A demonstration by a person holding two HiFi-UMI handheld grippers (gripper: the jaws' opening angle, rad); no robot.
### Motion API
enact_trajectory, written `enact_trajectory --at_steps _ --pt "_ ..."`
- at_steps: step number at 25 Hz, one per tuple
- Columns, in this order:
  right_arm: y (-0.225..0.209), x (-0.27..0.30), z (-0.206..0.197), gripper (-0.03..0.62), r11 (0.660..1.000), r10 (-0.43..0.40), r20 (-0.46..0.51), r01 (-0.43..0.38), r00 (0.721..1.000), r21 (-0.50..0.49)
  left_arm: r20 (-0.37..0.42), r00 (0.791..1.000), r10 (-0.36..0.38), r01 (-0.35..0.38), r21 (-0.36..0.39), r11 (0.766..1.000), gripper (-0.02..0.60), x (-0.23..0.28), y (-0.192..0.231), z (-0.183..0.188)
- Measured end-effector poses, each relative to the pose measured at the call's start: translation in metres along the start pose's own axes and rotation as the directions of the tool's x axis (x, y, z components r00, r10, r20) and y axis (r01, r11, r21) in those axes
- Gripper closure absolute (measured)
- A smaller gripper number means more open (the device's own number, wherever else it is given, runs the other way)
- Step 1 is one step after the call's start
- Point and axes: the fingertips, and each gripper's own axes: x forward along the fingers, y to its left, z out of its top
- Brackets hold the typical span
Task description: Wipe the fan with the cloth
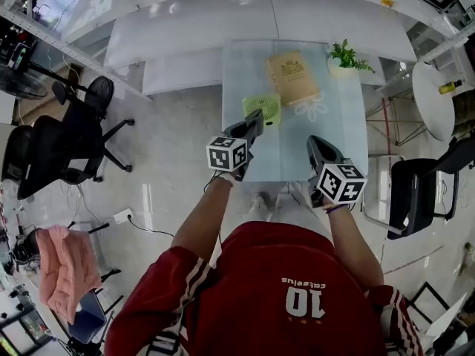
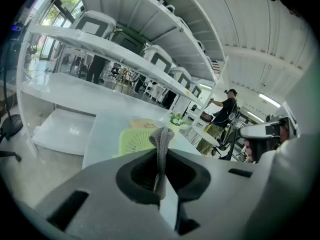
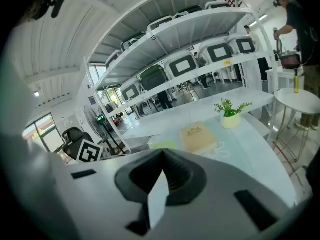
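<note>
A small light-green fan point(image 1: 262, 109) stands on the pale glass table point(image 1: 349, 132), near its left front part. My left gripper point(image 1: 254, 120) hovers just in front of the fan, shut on a narrow grey cloth point(image 2: 161, 146) that sticks up between its jaws. In the left gripper view the fan's grille point(image 2: 136, 140) shows right behind the cloth. My right gripper point(image 1: 316, 144) is held over the table's front edge, to the right of the fan, shut with nothing in it. In the right gripper view only a green sliver of the fan point(image 3: 162, 145) shows above the right gripper point(image 3: 162, 155).
A tan box point(image 1: 292, 76) lies on a white lace mat behind the fan, with a potted plant point(image 1: 344, 57) at the back right. Black office chairs point(image 1: 70, 143) stand left of the table, another chair point(image 1: 419, 188) and a round white table point(image 1: 434, 99) to the right.
</note>
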Motion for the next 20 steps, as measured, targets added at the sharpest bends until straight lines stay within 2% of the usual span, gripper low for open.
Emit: enact_trajectory --at_steps 10,20 --pt "-0.048 -0.002 -0.006 0.589 1.0 -0.021 -0.056 0.021 0.998 0.0 -0.071 0.997 -0.012 0.012 0.003 1.0 0.555 0.059 -0.015 -0.019" --pt "-0.078 0.026 -0.024 0.589 1.0 -0.01 -0.134 0.009 0.991 -0.003 -0.088 0.996 -0.006 0.006 -0.002 1.0 0.555 0.102 -0.014 -0.026"
